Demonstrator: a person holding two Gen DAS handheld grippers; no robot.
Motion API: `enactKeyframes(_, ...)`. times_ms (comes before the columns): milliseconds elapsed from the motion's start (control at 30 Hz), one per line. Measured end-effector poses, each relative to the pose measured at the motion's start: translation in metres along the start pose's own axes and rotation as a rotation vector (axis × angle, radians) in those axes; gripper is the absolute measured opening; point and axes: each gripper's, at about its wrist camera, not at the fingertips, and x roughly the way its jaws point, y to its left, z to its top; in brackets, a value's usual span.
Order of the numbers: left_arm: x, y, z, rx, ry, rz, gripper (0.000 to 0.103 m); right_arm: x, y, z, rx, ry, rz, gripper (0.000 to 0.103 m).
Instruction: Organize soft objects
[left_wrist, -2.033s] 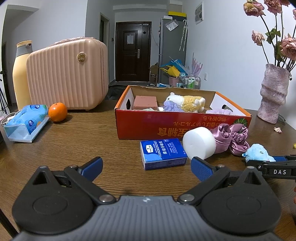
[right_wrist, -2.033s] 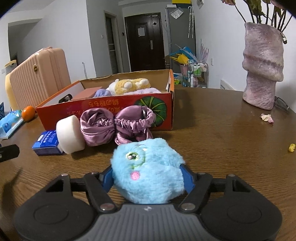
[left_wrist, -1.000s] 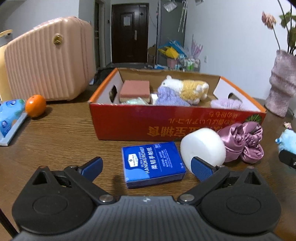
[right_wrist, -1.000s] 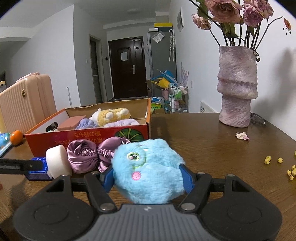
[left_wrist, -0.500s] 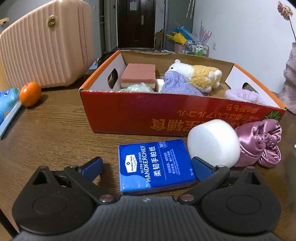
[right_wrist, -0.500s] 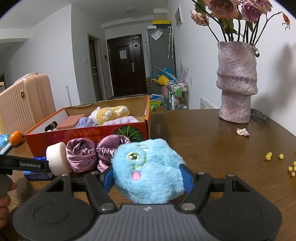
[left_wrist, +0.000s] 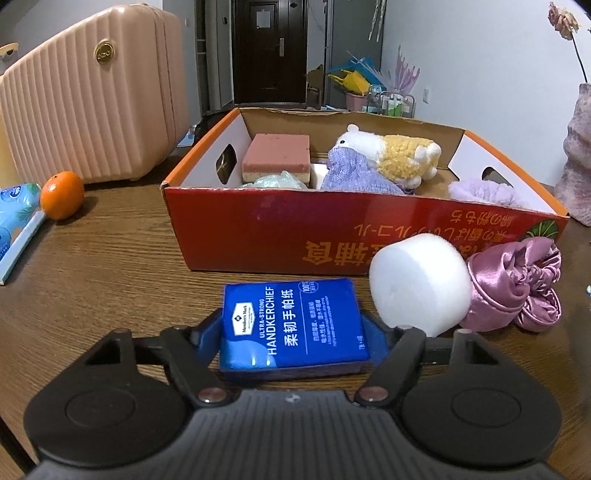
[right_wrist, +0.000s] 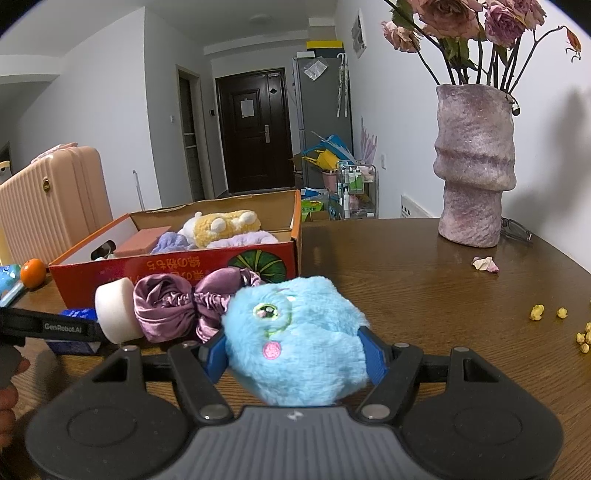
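Note:
A blue handkerchief pack (left_wrist: 295, 314) lies on the wooden table in front of the orange cardboard box (left_wrist: 277, 236). My left gripper (left_wrist: 291, 334) is closing on it, its blue pads against both long sides. A white foam cylinder (left_wrist: 419, 284) and a pink satin scrunchie (left_wrist: 517, 288) lie to the right of the pack. The box holds a pink sponge, a yellow-and-white plush and lilac cloths. My right gripper (right_wrist: 295, 350) is shut on a fluffy blue plush (right_wrist: 295, 325), held above the table. One finger (right_wrist: 55, 326) of the left gripper shows at the left of the right wrist view.
A pink ribbed suitcase (left_wrist: 92, 96), an orange (left_wrist: 61, 194) and a blue tissue packet (left_wrist: 14, 218) stand left of the box. A lilac vase (right_wrist: 474, 162) with dried roses, glasses (right_wrist: 517, 230), a petal and yellow crumbs (right_wrist: 537, 312) are on the right.
My left gripper has moved forward to the blue pack and its jaws have narrowed from wide open onto its sides. The right gripper keeps still with the plush.

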Motion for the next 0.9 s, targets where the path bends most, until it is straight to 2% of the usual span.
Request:
enactKeyframes(300, -0.004, 0.006, 0.000, -0.023, -0.010, -0.004, 0.075, -0.001, 0.002, 0.000, -0.016, -0.008, 0.000, 0.070)
enactKeyframes(533, -0.016, 0.014, -0.002, -0.045, -0.054, -0.001, 0.075, -0.004, 0.001, 0.000, -0.016, -0.028, -0.016, 0.070)
enactKeyframes(900, -0.043, 0.021, -0.014, -0.023, -0.126, 0.020, 0.075, -0.018, 0.004, -0.002, -0.011, -0.081, -0.054, 0.070)
